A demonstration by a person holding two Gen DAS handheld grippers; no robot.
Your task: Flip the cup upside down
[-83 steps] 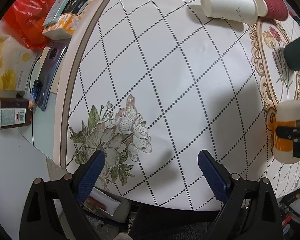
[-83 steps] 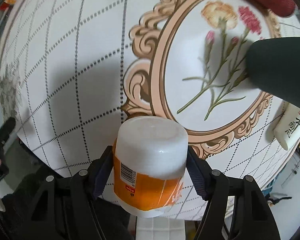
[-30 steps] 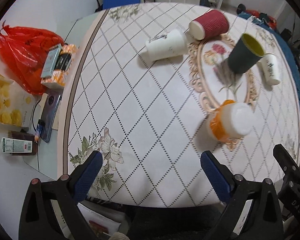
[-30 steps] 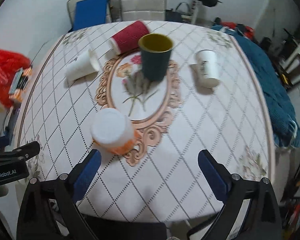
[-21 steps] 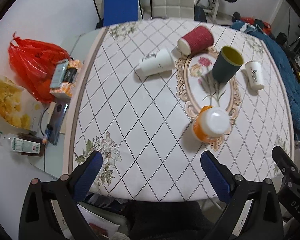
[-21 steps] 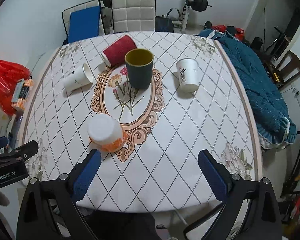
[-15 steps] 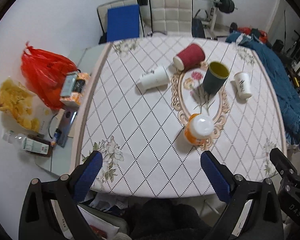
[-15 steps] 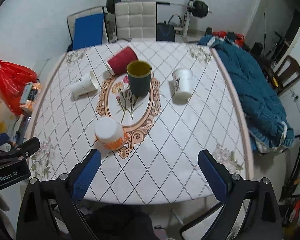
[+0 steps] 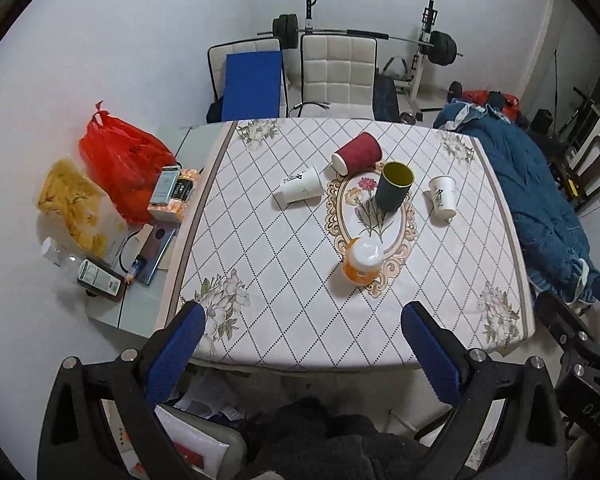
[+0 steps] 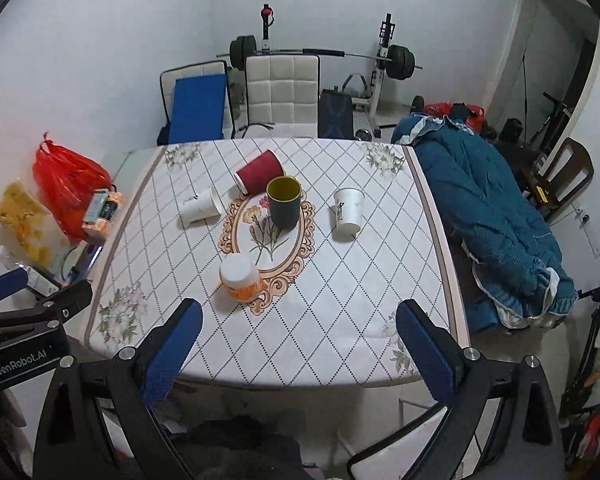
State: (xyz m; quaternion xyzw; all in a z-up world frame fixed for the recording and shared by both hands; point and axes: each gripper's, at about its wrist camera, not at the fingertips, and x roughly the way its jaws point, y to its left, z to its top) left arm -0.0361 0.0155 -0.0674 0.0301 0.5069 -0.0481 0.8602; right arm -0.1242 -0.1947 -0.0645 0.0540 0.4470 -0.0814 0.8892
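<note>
An orange and white cup [image 9: 363,260] stands upside down at the near end of the oval flower print on the table; it also shows in the right wrist view [image 10: 242,277]. My left gripper [image 9: 302,344] is open and empty, held high and well back from the table's near edge. My right gripper [image 10: 298,342] is open and empty too, equally far back. A dark green cup [image 10: 284,202] stands upright mid-table. A red cup [image 10: 259,176] and a white cup [image 10: 200,204] lie on their sides. Another white cup [image 10: 348,210] sits at the right.
The table [image 9: 284,320] has a diamond-pattern cloth. A side surface at the left holds a red bag [image 9: 120,160], a phone [image 9: 156,244] and boxes. A blue quilt [image 10: 488,216] lies at the right. Chairs [image 10: 282,92] and a barbell rack stand behind.
My right gripper let go of the orange cup, which now stands upside down on the table. Both grippers pulled up and back, so the whole table and room came into view.
</note>
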